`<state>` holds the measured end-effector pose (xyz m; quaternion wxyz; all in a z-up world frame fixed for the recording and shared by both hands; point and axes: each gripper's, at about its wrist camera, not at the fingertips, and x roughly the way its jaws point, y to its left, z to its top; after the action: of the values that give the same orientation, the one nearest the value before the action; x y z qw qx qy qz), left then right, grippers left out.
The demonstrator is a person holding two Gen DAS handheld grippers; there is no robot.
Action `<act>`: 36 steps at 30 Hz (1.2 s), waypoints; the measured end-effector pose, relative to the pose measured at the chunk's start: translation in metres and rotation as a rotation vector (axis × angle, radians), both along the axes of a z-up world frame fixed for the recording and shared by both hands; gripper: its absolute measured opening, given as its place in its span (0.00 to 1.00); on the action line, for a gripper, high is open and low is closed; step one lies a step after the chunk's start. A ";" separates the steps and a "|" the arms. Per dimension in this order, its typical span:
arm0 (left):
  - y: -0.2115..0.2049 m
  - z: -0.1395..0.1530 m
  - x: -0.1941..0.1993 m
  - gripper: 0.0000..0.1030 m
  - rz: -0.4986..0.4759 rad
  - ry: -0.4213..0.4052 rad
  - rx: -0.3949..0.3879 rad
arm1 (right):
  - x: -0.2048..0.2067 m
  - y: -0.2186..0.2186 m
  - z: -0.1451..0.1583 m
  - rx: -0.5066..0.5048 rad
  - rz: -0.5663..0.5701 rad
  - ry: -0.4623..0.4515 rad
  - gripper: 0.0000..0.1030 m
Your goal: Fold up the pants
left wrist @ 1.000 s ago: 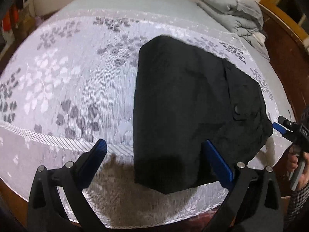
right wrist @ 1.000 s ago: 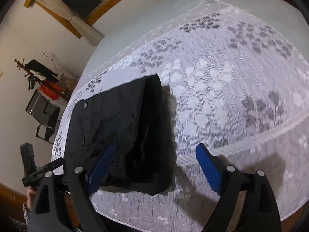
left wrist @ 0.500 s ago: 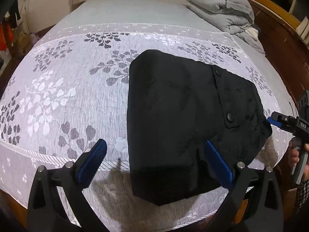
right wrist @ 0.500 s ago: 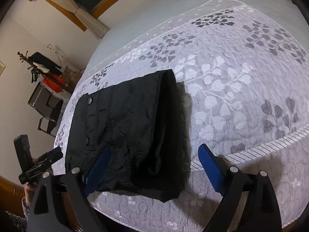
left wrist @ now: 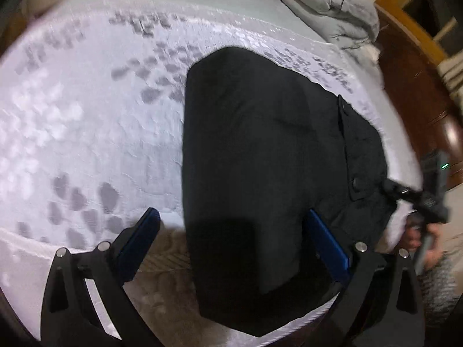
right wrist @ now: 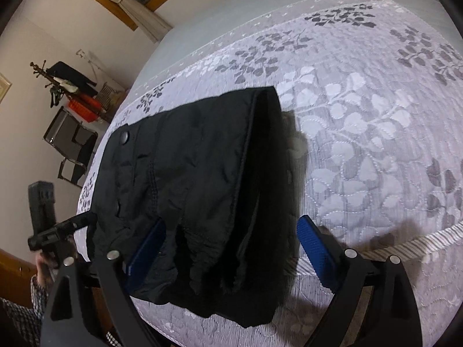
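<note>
Between our left gripper's (left wrist: pixel 228 243) blue-padded fingers (left wrist: pixel 327 248), spread wide and holding nothing, sits the near end of the folded black pants (left wrist: pixel 260 156). Its right pad overlaps the cloth's right half in the picture; whether it touches we cannot tell. Our right gripper (right wrist: pixel 231 248) is likewise spread wide and holds nothing, with the gathered waistband end of the pants showing between its pads.

From the left wrist view, the pants run from 6 o'clock up toward 12, their near corner hanging at the edge of the white quilted bedspread with grey leaf print (left wrist: pixel 86 133). A snap-buttoned pocket flap (left wrist: pixel 356 173) lies along the right side at 3 o'clock, where the other gripper's tip reaches the cloth's edge, held by a hand (left wrist: pixel 413 237).

From the right wrist view, the stacked fold edges (right wrist: pixel 260 150) face 1 o'clock. Open bedspread stretches wide from 12 to 4 o'clock. At 9 o'clock the other gripper sits just off the bed's edge.

Farther out, a rumpled grey duvet (left wrist: pixel 332 8) lies at the far end, a dark wooden bed frame (left wrist: pixel 419 101) along the side.
</note>
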<state>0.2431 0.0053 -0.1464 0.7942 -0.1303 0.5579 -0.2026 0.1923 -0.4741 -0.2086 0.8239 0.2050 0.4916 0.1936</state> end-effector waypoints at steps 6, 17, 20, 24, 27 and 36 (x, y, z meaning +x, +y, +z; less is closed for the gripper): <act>0.016 -0.035 0.018 0.97 -0.063 0.141 -0.238 | 0.005 0.003 -0.008 0.009 0.028 0.009 0.90; 0.011 -0.053 0.031 0.98 -0.147 0.192 -0.316 | 0.008 0.003 -0.012 0.041 0.084 0.003 0.91; 0.013 -0.058 0.037 0.98 -0.169 0.220 -0.342 | 0.010 0.003 -0.013 0.045 0.104 -0.003 0.92; 0.013 -0.059 0.038 0.97 -0.164 0.246 -0.479 | 0.009 0.002 -0.015 0.058 0.117 -0.003 0.93; 0.000 -0.058 0.036 0.97 -0.207 0.229 -0.419 | 0.011 0.001 -0.019 0.063 0.116 0.005 0.93; -0.015 -0.060 0.037 0.97 -0.230 0.280 -0.422 | 0.017 0.000 -0.028 0.129 0.163 0.041 0.96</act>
<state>0.2802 -0.0098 -0.2065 0.6364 -0.2555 0.6189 -0.3831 0.2090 -0.4744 -0.2368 0.7802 0.2211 0.5100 0.2868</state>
